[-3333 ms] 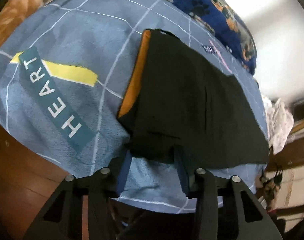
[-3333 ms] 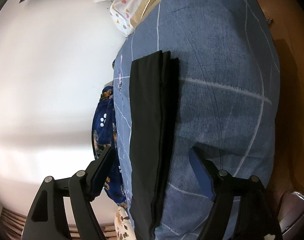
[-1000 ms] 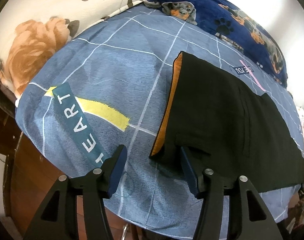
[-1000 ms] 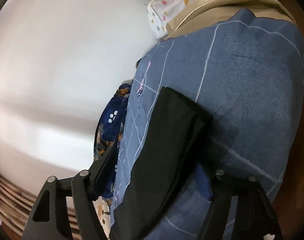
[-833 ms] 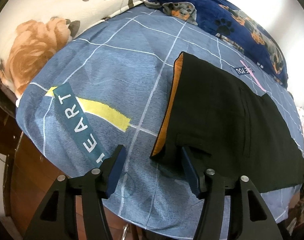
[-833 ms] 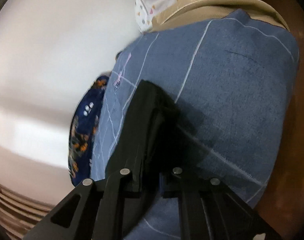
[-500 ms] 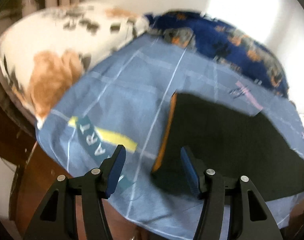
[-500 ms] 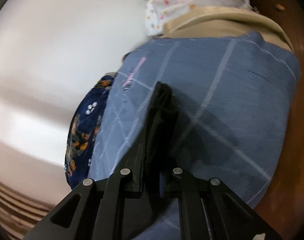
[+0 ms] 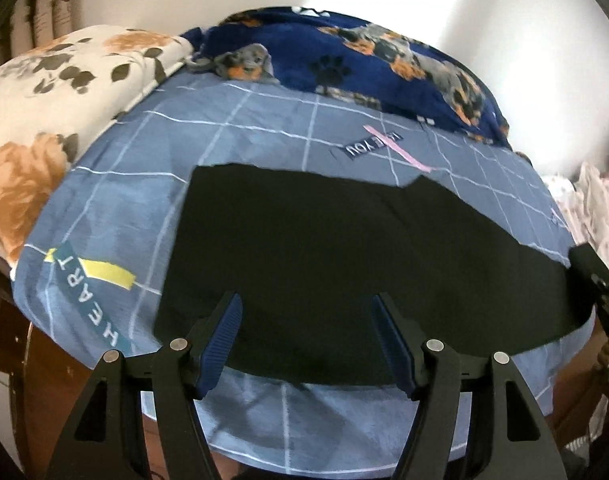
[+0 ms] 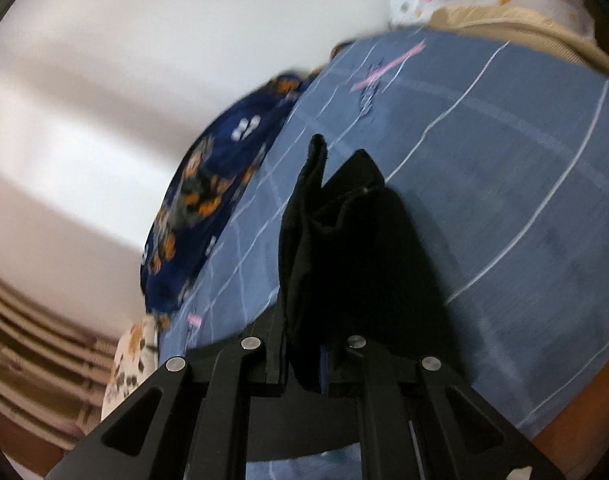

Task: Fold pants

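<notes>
Our right gripper [image 10: 304, 364] has its fingers pinched on one end of the black pants [image 9: 344, 260], the cloth bunched up between them above the bed [image 9: 232, 148]. Our left gripper [image 9: 306, 338] hangs over the pants' other end, its blue-padded fingers [image 9: 220, 338] spreading with nothing gripped. The pants lie across the blue checked bedsheet, beside a floral pillow [image 9: 44, 112] and a dog-print blanket [image 9: 376, 60].

The left gripper [image 9: 306, 334] is hovering, tilted steeply downward, its jaws opening with nothing pinched between the blue pads [image 9: 220, 336]. The right gripper [image 10: 304, 354] is pointing down at a shallower angle, its jaws clamping a bunched end of the pants [image 10: 344, 240].
</notes>
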Action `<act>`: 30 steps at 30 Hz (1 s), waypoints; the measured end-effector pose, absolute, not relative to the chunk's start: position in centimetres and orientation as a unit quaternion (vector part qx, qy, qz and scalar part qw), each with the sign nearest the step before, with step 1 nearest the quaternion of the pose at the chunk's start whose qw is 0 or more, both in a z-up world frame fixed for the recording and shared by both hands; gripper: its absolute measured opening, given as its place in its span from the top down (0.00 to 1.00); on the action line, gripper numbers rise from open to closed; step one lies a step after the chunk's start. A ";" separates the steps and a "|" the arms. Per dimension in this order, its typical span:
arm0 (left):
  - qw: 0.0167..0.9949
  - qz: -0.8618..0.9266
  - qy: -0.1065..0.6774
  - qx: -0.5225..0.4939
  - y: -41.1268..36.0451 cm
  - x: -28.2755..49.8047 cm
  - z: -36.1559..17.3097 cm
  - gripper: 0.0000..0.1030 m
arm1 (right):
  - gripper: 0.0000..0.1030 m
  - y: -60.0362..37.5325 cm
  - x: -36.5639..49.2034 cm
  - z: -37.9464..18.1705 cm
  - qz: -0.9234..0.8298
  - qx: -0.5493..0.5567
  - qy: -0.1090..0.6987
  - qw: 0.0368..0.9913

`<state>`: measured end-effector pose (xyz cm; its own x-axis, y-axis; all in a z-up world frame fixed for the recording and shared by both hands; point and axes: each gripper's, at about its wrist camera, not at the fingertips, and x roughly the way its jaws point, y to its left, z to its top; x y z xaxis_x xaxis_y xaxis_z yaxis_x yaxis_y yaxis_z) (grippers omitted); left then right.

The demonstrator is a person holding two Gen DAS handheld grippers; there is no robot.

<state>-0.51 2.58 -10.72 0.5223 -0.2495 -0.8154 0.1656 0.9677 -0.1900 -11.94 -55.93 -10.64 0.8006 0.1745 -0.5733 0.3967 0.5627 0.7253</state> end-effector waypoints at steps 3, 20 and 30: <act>0.867 -0.126 0.480 -0.044 2.2 -0.8 -11.4 0.34 | 0.90 -53.3 -10.6 -11.4 -0.045 0.451 0.336 0.826; 0.859 -0.135 0.494 0.007 0.3 -1.6 -13.0 0.32 | 0.90 -46.4 -7.7 -14.1 0.003 0.404 0.410 0.818; 0.861 -0.136 0.487 0.055 -1.2 -2.3 -13.1 0.28 | 0.90 -45.5 -7.2 -14.5 0.007 0.392 0.423 0.817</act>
